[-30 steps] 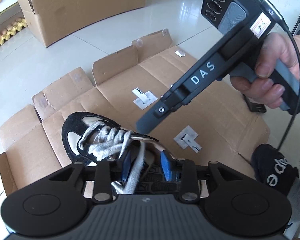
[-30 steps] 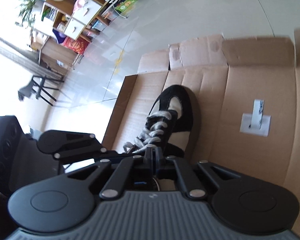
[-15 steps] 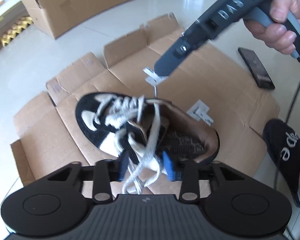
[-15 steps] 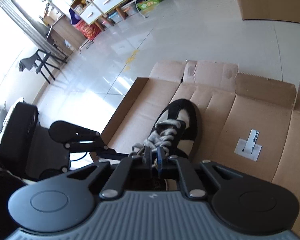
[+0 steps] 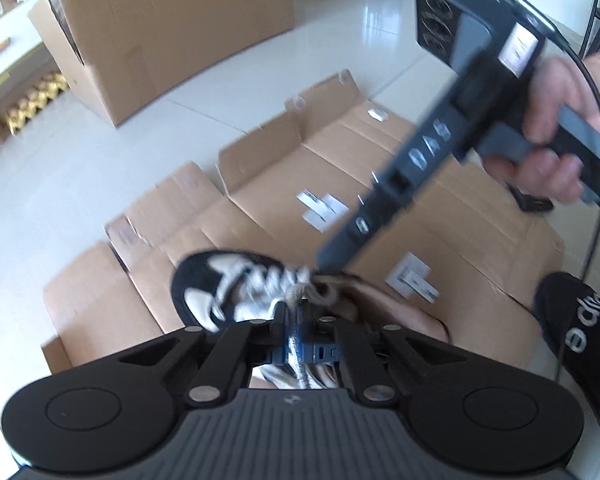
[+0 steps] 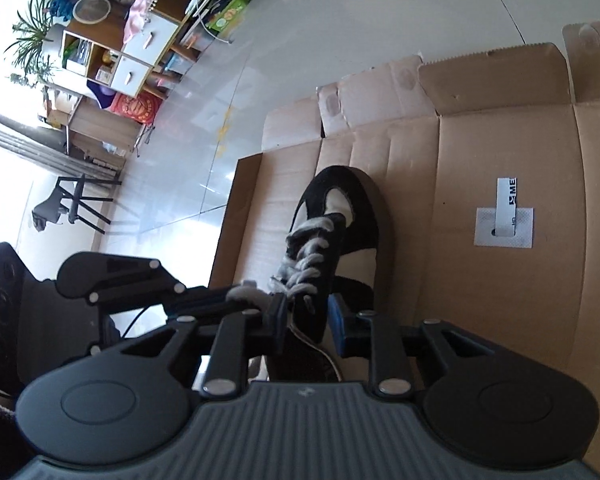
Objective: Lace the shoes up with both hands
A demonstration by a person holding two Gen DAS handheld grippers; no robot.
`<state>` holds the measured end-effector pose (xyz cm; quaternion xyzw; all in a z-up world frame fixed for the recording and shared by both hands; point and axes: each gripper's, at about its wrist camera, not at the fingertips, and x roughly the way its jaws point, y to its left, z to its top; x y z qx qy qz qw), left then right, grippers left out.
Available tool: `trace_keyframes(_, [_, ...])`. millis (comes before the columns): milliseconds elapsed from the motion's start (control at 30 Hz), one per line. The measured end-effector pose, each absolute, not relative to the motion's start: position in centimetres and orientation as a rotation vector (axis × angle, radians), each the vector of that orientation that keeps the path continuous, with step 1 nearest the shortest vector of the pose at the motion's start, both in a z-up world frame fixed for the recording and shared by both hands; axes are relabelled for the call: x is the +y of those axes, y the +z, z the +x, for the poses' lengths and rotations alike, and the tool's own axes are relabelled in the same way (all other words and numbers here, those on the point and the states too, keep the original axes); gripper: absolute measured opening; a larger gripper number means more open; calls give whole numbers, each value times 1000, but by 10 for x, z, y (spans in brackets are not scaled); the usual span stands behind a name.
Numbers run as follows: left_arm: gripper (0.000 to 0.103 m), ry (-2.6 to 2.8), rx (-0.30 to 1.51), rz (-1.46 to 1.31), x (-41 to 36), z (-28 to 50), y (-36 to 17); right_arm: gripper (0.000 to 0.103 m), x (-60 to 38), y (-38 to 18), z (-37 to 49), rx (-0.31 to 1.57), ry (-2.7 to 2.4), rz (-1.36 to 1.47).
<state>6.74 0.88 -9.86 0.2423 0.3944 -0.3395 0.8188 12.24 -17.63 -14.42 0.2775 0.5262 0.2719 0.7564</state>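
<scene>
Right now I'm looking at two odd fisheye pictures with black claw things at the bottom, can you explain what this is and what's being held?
There is no robot here. A person holds a handheld two-finger gripper in each hand, and each gripper carries a camera looking along its fingers.

One picture comes from the left gripper. Its blue pads are shut on a grey shoelace, and the person's right hand shows at upper right, holding the other tool.

The other picture comes from the right gripper. Its jaws are opening, with nothing pinched between them.

Below both lies a black and cream shoe on flattened cardboard spread over a tiled floor. A black slipper sits at the cardboard's edge.
</scene>
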Motion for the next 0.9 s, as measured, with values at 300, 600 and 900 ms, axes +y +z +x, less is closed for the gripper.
trace_keyframes(300, [45,-563,800,601,14,92,-95,7,-174,-140,116,1113,572,627])
trace_keyframes(600, [46,-644,896,583,13,62,-82,2,-173,-137,116,1086,504,578])
trace_keyframes(900, [43,-612,1087,544,1,59,-134,1,-134,-115,99,971,493,139])
